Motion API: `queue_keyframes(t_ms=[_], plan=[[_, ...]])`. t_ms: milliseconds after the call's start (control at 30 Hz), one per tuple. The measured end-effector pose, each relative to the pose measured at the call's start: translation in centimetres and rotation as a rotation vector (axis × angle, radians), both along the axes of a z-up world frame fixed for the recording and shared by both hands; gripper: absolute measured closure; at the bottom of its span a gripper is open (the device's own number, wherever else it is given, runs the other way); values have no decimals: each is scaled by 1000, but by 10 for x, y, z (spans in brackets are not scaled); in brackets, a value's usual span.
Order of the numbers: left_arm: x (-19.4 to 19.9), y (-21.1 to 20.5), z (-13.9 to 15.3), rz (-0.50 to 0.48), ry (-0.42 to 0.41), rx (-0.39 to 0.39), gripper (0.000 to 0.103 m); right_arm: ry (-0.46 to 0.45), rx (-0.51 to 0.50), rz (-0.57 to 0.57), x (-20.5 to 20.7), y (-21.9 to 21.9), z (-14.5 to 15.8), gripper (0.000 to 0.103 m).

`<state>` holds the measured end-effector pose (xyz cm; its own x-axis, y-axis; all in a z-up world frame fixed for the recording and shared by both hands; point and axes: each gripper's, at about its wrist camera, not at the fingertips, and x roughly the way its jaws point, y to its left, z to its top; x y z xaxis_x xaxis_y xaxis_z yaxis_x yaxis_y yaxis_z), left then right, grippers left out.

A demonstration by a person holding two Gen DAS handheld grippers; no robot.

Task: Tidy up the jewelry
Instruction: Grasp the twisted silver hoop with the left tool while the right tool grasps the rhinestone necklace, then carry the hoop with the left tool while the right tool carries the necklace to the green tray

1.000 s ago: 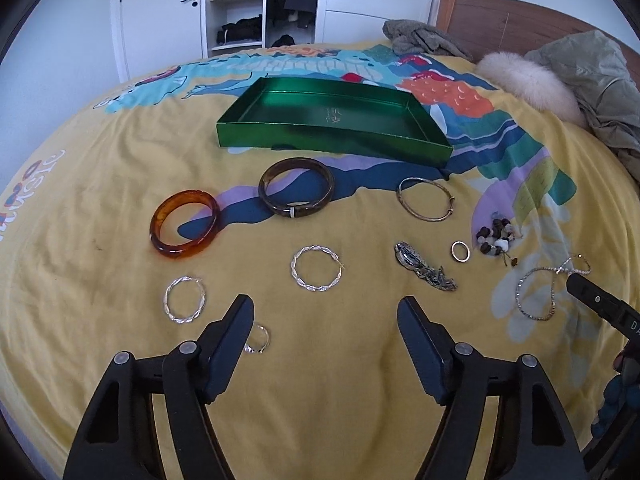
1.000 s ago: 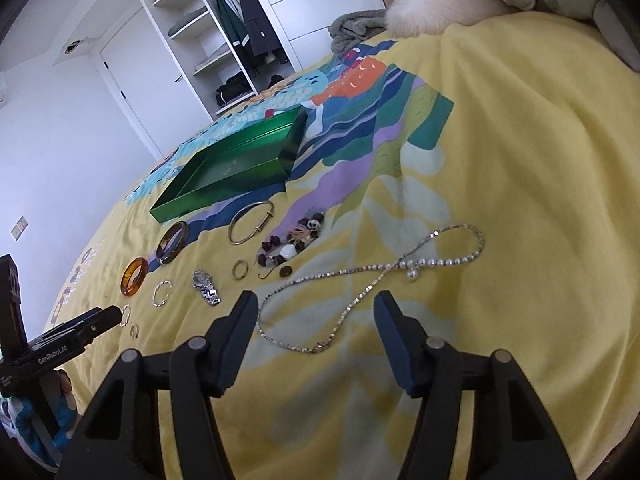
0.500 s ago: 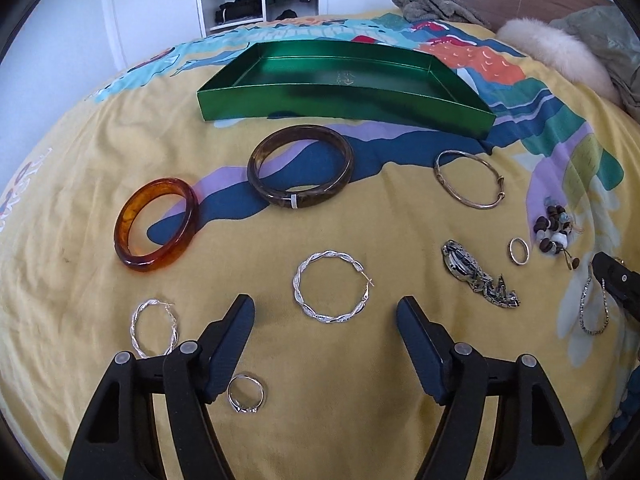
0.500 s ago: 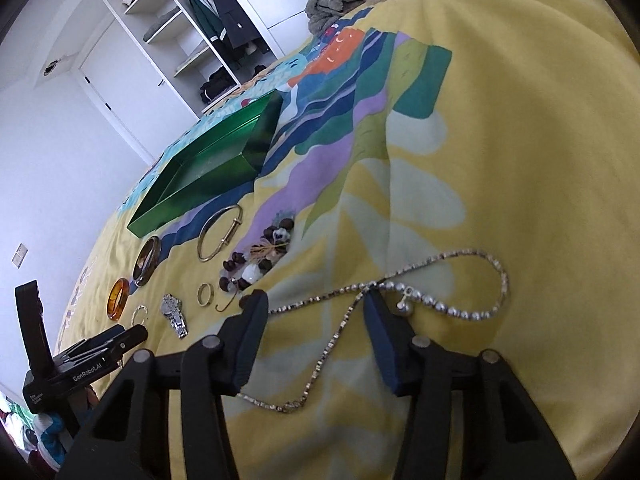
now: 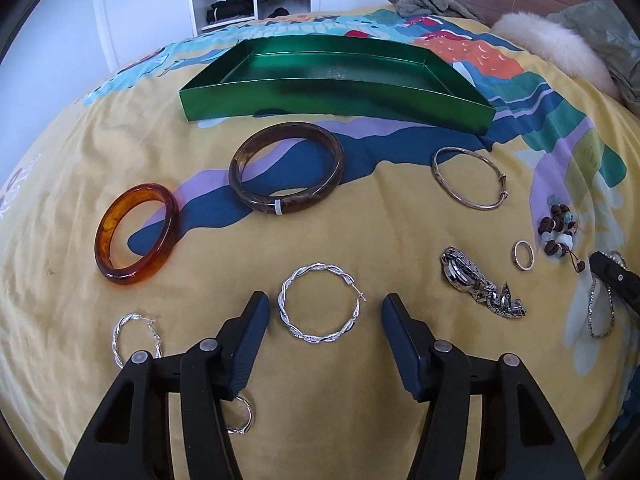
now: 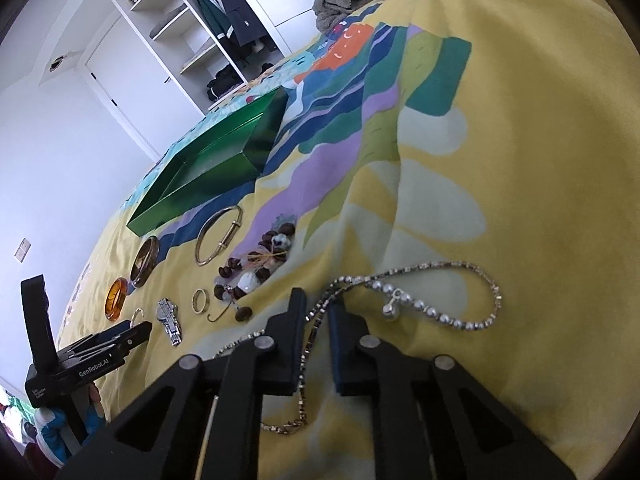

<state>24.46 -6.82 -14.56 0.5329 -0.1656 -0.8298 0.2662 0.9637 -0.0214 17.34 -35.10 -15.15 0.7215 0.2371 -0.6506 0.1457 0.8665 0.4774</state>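
Left tongs (image 5: 322,312) wide apart around twisted hoop (image 5: 320,302); right tongs (image 6: 317,312) narrowed, straddling necklace (image 6: 420,304), grip uncertain.

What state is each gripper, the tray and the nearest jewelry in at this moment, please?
Left gripper: jaws open, either side of the hoop.
Right gripper: jaws nearly closed around the chain, grip not confirmed.
Twisted silver hoop earring: flat on the bedspread.
Silver rhinestone chain necklace: looped on the bedspread.
Shiny green rectangular tray: nothing visible inside.
Dark brown bangle: flat, outside the tray.
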Motion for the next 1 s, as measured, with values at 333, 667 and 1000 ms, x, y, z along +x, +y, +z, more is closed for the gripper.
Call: queue_keyframes(t_ms=[333, 667, 1000], plan=[[-2, 5, 2, -1, -5, -40, 61, -49, -38, 48, -11, 12, 13, 100], [-18, -2, 22, -21, -55, -43, 62, -112, -72, 70, -33, 16, 40, 101], [-44, 5, 61, -20, -129, -75, 62, -149, -123, 115, -56, 35, 73, 101]])
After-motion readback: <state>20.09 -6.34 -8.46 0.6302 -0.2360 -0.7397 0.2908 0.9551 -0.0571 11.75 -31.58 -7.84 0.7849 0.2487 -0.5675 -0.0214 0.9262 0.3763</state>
